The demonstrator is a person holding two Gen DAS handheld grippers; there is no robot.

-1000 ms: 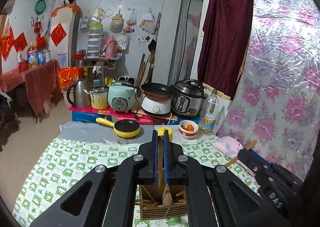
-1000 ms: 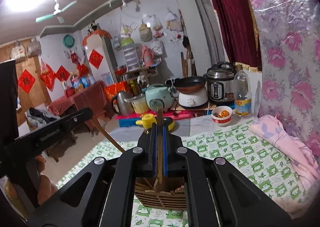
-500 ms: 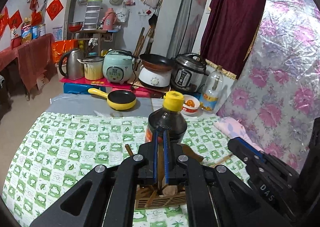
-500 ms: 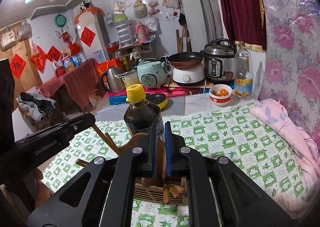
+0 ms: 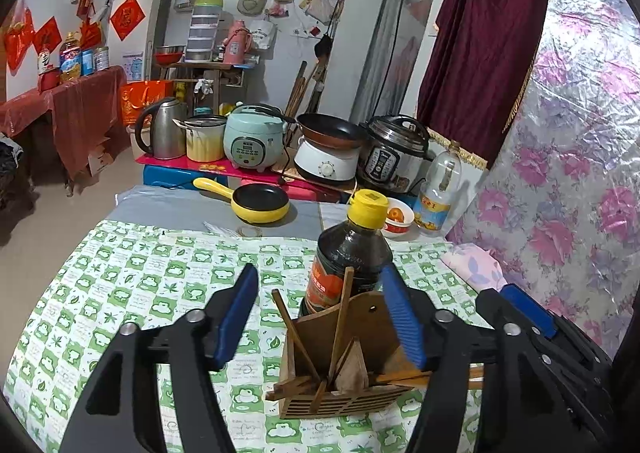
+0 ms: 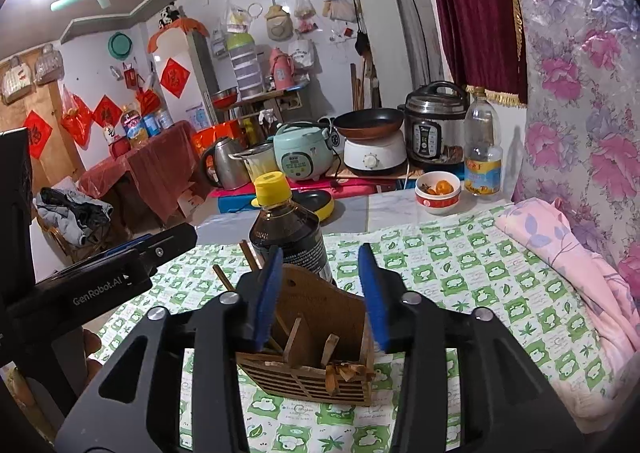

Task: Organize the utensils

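A wooden utensil holder (image 5: 340, 401) stands on the green-checked tablecloth (image 5: 140, 293) in front of a dark sauce bottle (image 5: 348, 253) with a yellow cap. Several wooden utensils (image 5: 342, 317) lean inside it. My left gripper (image 5: 320, 313) hovers over the holder with its jaws opening; the utensils rise between the blue pads without touching them. In the right wrist view the holder (image 6: 312, 373) sits just below my right gripper (image 6: 320, 293), whose jaws are opening too, with nothing pressed by its pads. The left gripper's body (image 6: 120, 273) shows at that view's left side.
Behind the bottle lie a yellow frying pan (image 5: 260, 205), a bowl of orange fruit (image 5: 398, 217) and a plastic oil bottle (image 5: 438, 193). A pink cloth (image 6: 560, 253) lies along the floral wall on the right. Cookers and a kettle crowd the low stand beyond the table.
Both grippers came down over the holder while shut on wooden utensils. Both have since opened, and the utensils now stand loose in the holder.
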